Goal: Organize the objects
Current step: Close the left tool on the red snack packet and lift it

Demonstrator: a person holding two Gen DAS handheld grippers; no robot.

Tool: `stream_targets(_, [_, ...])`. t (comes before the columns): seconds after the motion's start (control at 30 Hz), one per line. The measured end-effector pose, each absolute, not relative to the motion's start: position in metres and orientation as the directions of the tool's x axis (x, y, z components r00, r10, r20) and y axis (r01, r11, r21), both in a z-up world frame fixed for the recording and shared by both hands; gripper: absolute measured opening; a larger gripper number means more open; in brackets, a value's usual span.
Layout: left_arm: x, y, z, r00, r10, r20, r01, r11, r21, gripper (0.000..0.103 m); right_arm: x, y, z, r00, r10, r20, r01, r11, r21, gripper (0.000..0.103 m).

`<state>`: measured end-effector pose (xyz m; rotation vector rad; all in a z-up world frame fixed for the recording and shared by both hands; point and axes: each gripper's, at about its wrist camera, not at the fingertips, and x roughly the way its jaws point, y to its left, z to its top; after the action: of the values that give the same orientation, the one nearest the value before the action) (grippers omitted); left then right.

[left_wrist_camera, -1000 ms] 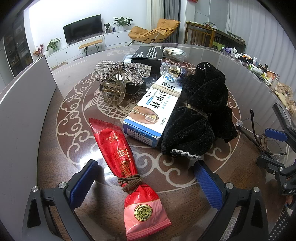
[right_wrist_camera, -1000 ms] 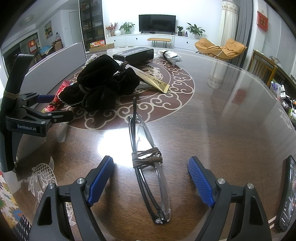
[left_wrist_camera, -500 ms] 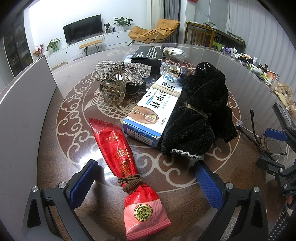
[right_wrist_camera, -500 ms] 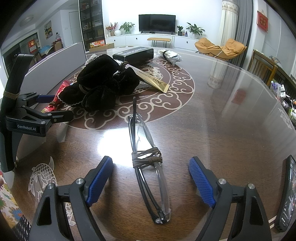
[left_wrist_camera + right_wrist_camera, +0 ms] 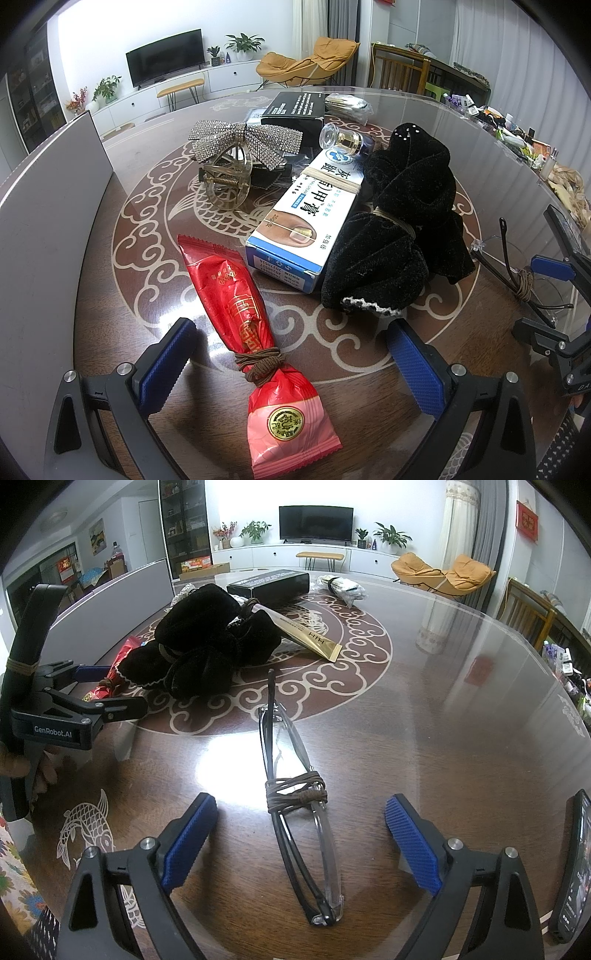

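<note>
A red snack packet (image 5: 255, 332) tied with a brown hair band lies between the fingers of my open left gripper (image 5: 291, 354). Beyond it lie a white and blue medicine box (image 5: 306, 214), a black velvet bow (image 5: 399, 221), a rhinestone bow clip (image 5: 243, 142) and a small bottle (image 5: 340, 136). Folded glasses (image 5: 295, 801) wrapped with a brown band lie between the fingers of my open right gripper (image 5: 301, 830). The left gripper also shows in the right wrist view (image 5: 74, 709).
A black box (image 5: 295, 109) and a plastic-wrapped bundle (image 5: 347, 105) sit at the back of the round glass-topped table (image 5: 461, 701). A gold tube (image 5: 306, 635) leans by the velvet bow. A phone (image 5: 572, 871) lies at the right edge. A grey panel (image 5: 40, 229) stands left.
</note>
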<state>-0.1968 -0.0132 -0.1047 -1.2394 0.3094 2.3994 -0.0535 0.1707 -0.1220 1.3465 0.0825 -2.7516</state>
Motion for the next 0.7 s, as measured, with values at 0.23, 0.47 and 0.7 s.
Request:
stream_targets(0.23, [-0.213,-0.038,-0.098,-0.385,0.158,-0.910,-0.358,-0.934,-0.011,0.103,-0.055,0.170,-0.123,-0.601,-0.071,-0.796,0.113,-0.994,0.004,0.100])
stream_targets(0.47, [-0.212,-0.025,-0.089,-0.479,0.202,-0.854,-0.406,-0.914,0.012,0.042,-0.071,0.189,-0.110,-0.510,-0.216,-0.832,0.126,-0.976,0.177,0.094])
stream_targets(0.7, [-0.197,-0.040,-0.089,-0.515,0.263,-0.816,-0.386,-0.921,-0.053,0.022,-0.086,0.149,-0.107,-0.433,-0.136,-0.891,0.290,-0.957,0.006,0.029])
